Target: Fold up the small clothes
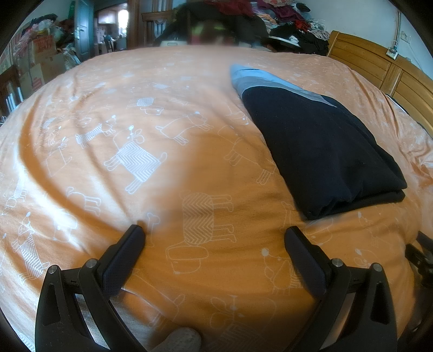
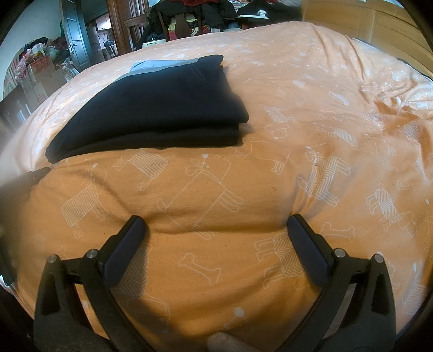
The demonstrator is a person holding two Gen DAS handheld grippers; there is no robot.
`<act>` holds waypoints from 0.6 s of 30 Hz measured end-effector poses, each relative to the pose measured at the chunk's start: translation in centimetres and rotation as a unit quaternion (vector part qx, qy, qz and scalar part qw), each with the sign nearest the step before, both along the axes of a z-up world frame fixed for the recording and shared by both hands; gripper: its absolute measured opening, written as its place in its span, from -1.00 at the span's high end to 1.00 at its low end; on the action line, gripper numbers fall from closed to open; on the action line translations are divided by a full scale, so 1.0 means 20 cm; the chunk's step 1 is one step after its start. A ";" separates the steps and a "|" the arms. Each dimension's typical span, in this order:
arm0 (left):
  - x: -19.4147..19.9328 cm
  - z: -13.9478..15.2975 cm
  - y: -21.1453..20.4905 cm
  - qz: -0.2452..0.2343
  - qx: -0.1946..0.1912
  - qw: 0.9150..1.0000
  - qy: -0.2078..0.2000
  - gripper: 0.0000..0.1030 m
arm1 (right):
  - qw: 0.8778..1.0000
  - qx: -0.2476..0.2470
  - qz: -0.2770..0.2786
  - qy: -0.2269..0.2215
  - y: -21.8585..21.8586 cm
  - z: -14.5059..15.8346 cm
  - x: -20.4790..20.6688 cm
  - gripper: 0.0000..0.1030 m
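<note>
A dark navy garment with a grey-blue band (image 1: 322, 146) lies folded in several layers on the orange bed cover (image 1: 162, 162). In the left wrist view it sits ahead and to the right of my left gripper (image 1: 215, 230), which is open with nothing between its fingers. In the right wrist view the same folded garment (image 2: 154, 108) rests ahead and to the left. My right gripper (image 2: 216, 220) is open, its fingertips pressing lightly into the bed cover (image 2: 311, 135), well short of the garment.
A wooden headboard (image 1: 379, 70) runs along the right side. Piles of clothes (image 1: 284, 21) and a chair stand beyond the bed's far edge. Cardboard boxes (image 1: 40, 65) and a door are at the far left. The cover is wrinkled at the right (image 2: 392, 108).
</note>
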State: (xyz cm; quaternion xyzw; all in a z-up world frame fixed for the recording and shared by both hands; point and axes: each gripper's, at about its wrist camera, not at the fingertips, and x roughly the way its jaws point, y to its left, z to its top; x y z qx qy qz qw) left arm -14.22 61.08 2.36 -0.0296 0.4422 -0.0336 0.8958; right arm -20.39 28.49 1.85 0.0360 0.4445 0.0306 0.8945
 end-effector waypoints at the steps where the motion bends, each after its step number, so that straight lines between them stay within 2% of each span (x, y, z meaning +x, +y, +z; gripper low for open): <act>1: 0.00 0.00 0.00 0.000 0.000 1.000 -0.001 -1.00 | 1.000 0.000 0.001 0.000 0.00 0.00 0.00 -1.00; 18: -0.01 0.01 -0.03 0.002 0.004 1.000 0.000 -1.00 | 1.000 0.006 -0.002 -0.003 -0.01 0.01 0.01 -1.00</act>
